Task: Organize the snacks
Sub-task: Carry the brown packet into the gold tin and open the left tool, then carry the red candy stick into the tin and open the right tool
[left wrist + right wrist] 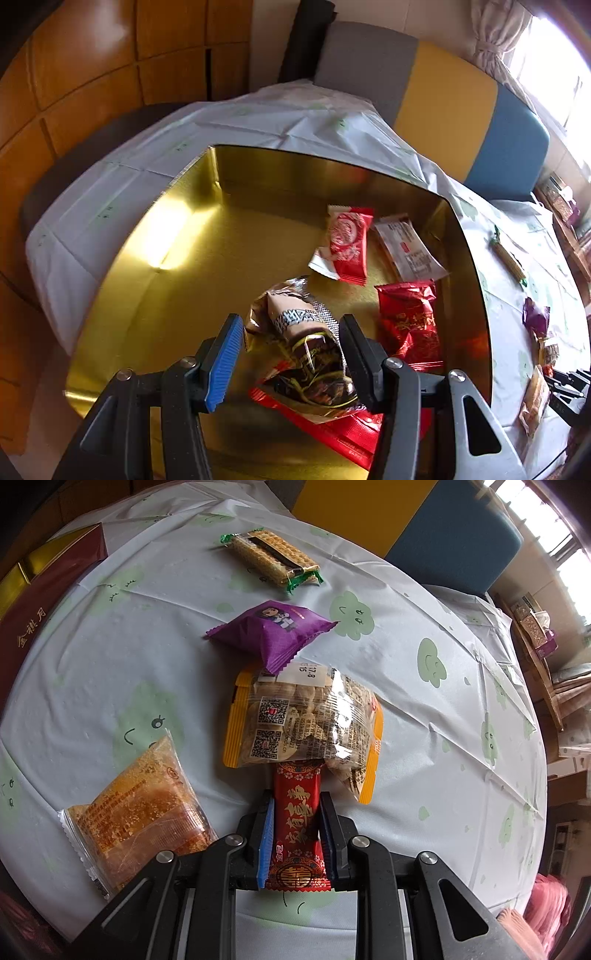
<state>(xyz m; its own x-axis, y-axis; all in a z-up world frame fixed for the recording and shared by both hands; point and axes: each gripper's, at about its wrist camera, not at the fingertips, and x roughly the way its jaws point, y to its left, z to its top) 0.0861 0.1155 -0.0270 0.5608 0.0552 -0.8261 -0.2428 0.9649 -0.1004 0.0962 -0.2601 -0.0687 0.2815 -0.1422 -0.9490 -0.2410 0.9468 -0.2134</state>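
A gold tin (177,236) stands open below my left gripper (291,358). The gripper is open around a brown and gold foil packet (295,332) that rests in the tin; the blue left pad stands clear of it. Under this packet lies a flat red wrapper (351,439). A red-and-white packet (345,243), a pale packet (406,247) and a crinkled red packet (410,321) also lie in the tin. My right gripper (296,834) is shut on a long red sweet packet (296,812), just above the tablecloth.
On the cloud-print tablecloth (424,757) lie a clear bag of nuts (299,720), a purple packet (273,631), a cracker pack (269,555) and an orange cake packet (140,805). The tin's dark red side (48,590) stands at far left. A striped sofa (443,96) is behind the table.
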